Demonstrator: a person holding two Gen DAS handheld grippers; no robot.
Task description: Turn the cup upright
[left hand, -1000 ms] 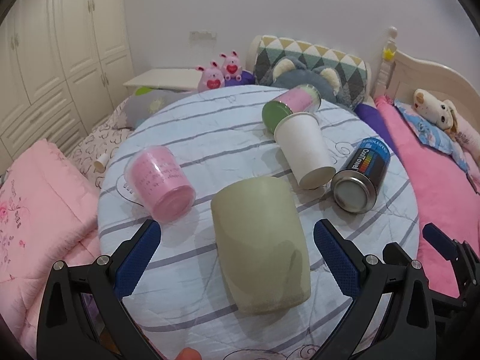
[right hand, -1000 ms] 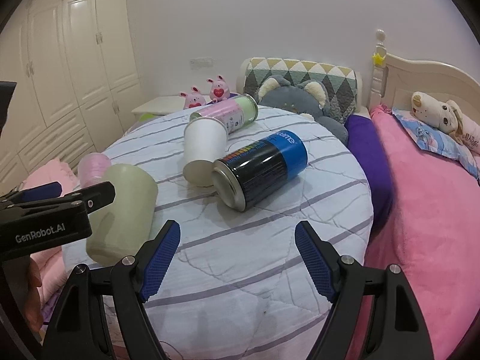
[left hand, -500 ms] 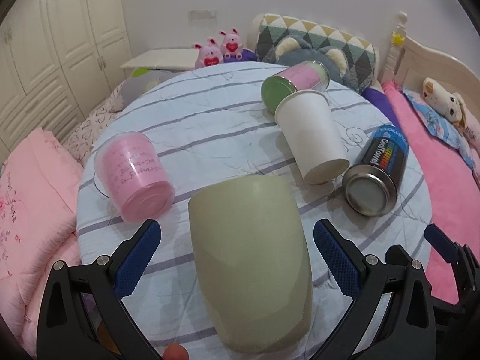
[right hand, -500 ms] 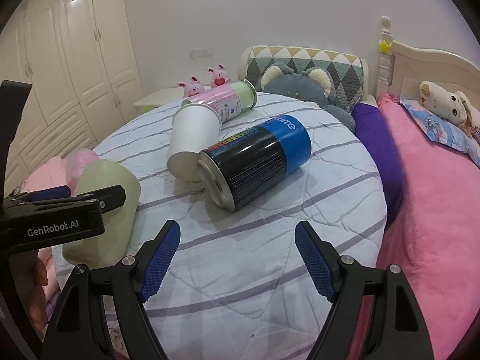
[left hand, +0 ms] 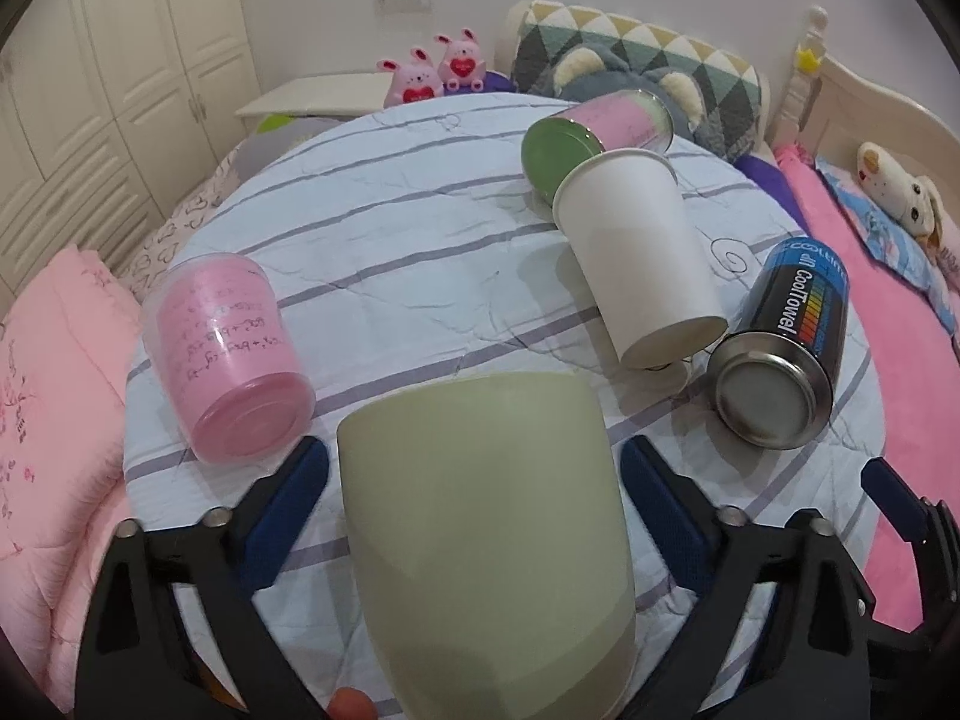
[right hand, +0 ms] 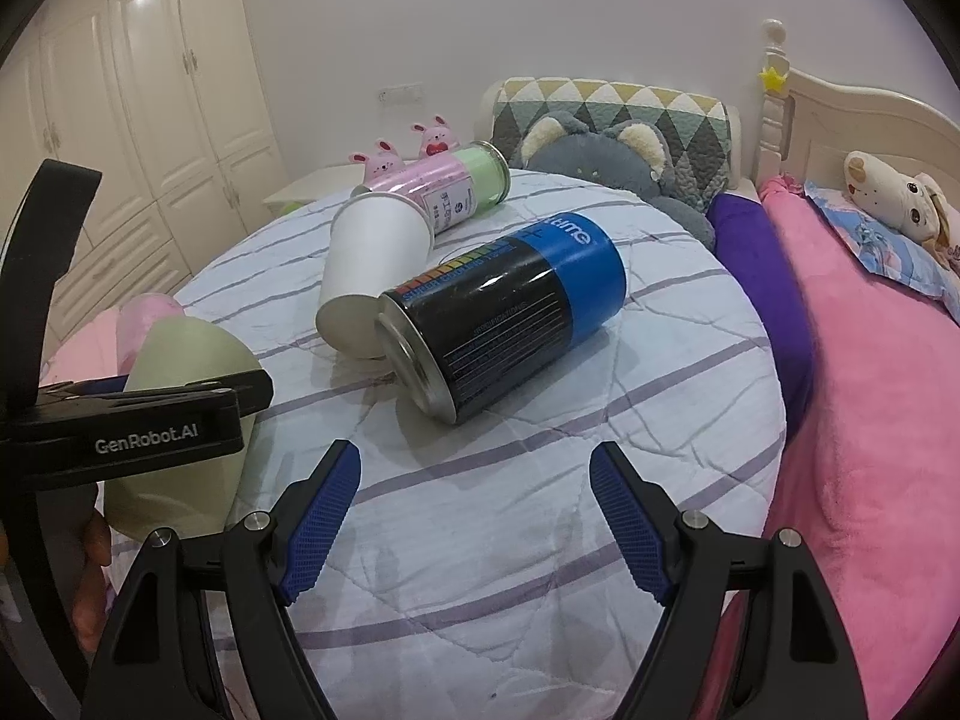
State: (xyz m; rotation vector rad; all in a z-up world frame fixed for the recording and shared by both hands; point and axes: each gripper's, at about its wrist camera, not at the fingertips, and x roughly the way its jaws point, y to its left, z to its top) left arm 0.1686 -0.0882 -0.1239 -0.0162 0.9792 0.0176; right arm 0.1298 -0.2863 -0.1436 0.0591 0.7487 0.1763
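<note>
Cream wardrobe point(right hand: 150, 120), white wall point(right hand: 540, 12), bed point(right hand: 840, 120)

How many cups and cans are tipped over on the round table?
5. The green cup lies between the left gripper's open jaws, the pink cup to its left, the white paper cup mid-table, the pink-green can behind it, and the black-blue can at right.
</note>
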